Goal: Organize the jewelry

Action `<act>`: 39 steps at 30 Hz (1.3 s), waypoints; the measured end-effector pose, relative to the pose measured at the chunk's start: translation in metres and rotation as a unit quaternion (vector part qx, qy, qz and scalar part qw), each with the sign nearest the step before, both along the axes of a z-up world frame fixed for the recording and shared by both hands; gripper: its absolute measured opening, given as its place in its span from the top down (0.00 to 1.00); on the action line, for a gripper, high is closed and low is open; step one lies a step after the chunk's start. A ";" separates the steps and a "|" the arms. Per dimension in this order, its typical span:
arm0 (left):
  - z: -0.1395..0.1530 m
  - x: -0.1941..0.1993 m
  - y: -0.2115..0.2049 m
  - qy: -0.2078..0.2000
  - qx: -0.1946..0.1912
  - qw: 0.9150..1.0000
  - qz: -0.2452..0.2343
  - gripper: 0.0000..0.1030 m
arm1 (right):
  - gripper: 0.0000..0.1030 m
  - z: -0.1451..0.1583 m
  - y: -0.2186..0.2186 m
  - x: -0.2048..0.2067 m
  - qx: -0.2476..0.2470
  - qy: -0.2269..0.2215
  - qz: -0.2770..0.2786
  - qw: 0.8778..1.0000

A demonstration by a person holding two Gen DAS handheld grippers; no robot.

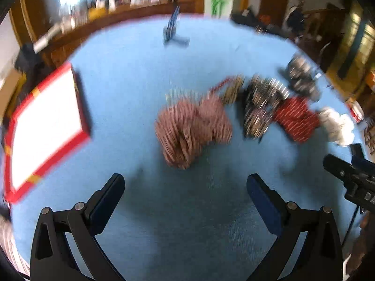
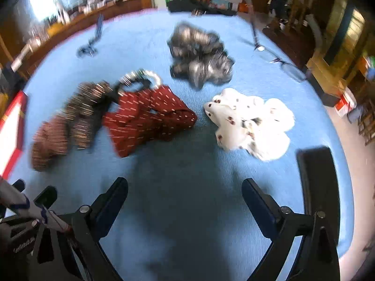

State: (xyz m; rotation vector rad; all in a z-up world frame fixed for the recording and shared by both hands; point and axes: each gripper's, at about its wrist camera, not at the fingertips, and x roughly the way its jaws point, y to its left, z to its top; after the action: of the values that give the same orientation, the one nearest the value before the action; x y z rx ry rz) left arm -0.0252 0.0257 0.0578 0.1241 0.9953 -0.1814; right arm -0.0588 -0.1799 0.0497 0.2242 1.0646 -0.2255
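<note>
Several fabric pouches lie on a blue tablecloth (image 1: 164, 210). A pink-brown striped pouch (image 1: 192, 128) lies ahead of my left gripper (image 1: 185, 187), which is open and empty above the cloth. A dark glittery pouch (image 1: 260, 107), a red dotted pouch (image 1: 297, 119), a white pouch (image 1: 337, 126) and a grey pouch (image 1: 302, 77) lie to its right. My right gripper (image 2: 185, 192) is open and empty, with the red dotted pouch (image 2: 150, 117) and the white spotted pouch (image 2: 250, 124) ahead. A silver bangle (image 2: 143, 76) lies behind the red pouch. Both views are blurred.
A red-framed white tray (image 1: 46, 131) sits at the left of the table. A small blue stand (image 1: 173, 28) stands at the far edge. A grey pouch (image 2: 201, 58) lies far centre. A dark flat object (image 2: 318, 187) lies at the right. Shelves and furniture surround the table.
</note>
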 end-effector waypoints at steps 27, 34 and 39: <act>0.124 -0.028 -0.002 -0.090 -0.018 0.995 -0.025 0.00 | 0.04 0.146 0.032 -0.071 -0.041 -0.139 0.010 0.989; 0.127 -0.032 -0.002 -0.090 -0.016 0.996 -0.016 0.00 | 0.04 0.151 0.032 -0.073 -0.039 -0.150 0.019 0.988; 0.127 -0.035 0.003 -0.086 -0.015 0.996 -0.011 0.00 | 0.04 0.151 0.036 -0.070 -0.033 -0.148 0.026 0.988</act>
State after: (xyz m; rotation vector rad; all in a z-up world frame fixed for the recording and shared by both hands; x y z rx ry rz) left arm -0.0599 0.0289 0.1850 0.1214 0.8188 -0.2022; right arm -0.1291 -0.1440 0.2004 0.1647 0.7653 -0.1741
